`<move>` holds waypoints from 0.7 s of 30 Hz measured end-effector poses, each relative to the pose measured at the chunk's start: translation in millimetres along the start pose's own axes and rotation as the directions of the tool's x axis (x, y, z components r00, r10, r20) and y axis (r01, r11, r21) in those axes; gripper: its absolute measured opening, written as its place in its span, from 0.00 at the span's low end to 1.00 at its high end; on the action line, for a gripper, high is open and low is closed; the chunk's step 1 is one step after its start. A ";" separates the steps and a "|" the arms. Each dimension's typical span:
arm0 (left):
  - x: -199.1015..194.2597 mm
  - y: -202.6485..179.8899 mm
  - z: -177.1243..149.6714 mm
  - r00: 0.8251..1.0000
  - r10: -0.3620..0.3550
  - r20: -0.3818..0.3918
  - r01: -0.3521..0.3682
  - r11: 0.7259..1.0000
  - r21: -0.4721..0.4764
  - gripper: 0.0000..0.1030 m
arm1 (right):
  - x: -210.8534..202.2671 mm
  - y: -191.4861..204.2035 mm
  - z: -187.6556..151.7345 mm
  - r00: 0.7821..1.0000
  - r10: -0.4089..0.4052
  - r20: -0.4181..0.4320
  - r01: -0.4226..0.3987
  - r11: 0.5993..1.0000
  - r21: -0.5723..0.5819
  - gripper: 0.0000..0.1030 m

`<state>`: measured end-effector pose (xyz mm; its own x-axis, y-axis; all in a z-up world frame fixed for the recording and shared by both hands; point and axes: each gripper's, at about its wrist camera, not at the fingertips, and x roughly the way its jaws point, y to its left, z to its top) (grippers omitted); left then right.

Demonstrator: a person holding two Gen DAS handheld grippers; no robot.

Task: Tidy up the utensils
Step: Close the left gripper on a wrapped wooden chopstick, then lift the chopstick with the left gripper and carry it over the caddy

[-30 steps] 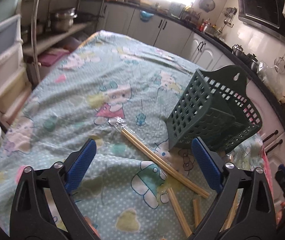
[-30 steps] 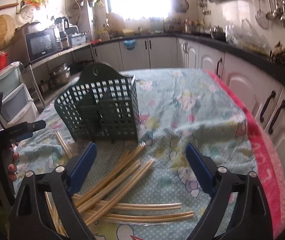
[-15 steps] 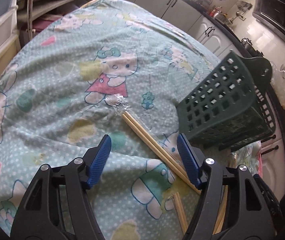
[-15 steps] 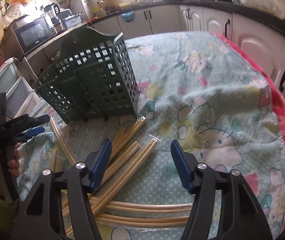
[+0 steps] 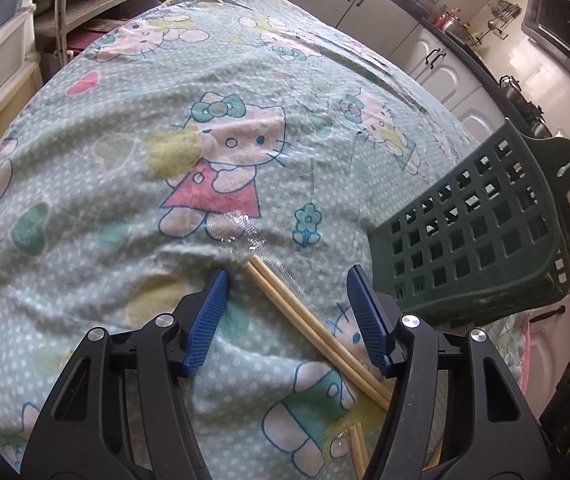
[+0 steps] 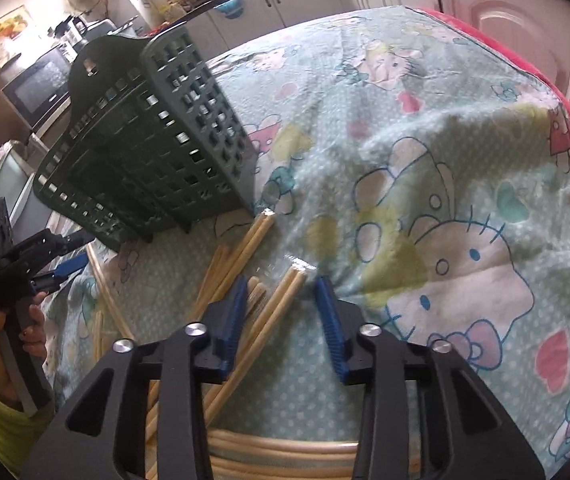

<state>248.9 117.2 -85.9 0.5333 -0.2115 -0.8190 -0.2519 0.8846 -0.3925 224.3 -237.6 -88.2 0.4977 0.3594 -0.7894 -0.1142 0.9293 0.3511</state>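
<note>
A dark green slotted utensil basket (image 5: 481, 248) (image 6: 145, 148) stands on the cartoon-print tablecloth. Several pairs of wooden chopsticks in clear wrappers lie beside it. My left gripper (image 5: 287, 280) is open, low over the cloth, its blue fingers on either side of one wrapped pair (image 5: 305, 316) near its tip. My right gripper (image 6: 281, 284) is open, with a partly narrowed gap, its fingers on either side of the tip of another wrapped pair (image 6: 281, 300). More pairs (image 6: 237, 256) lie fanned to its left and across the bottom. The left gripper also shows in the right wrist view (image 6: 65, 268).
The tablecloth (image 5: 165, 120) is wrinkled and covers the whole table. A red cloth edge (image 6: 557, 92) runs along the right side. White kitchen cabinets (image 5: 365, 0) and plastic drawers (image 5: 1, 40) surround the table. A microwave (image 6: 41, 80) stands behind the basket.
Both grippers have dropped toward the cloth and moved forward, each now straddling a wrapped chopstick pair. Both jaw gaps have narrowed.
</note>
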 end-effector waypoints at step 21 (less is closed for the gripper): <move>-2.4 -1.5 3.7 0.998 0.046 0.039 -0.049 0.996 0.072 0.10 | -47.9 -6.4 8.4 0.988 0.081 0.134 -0.085 0.996 0.023 0.09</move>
<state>251.0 117.9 -81.8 0.5520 -0.1542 -0.8195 -0.2185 0.9217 -0.3206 208.4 -261.4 -48.4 0.5977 0.4188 -0.6836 -0.1363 0.8934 0.4281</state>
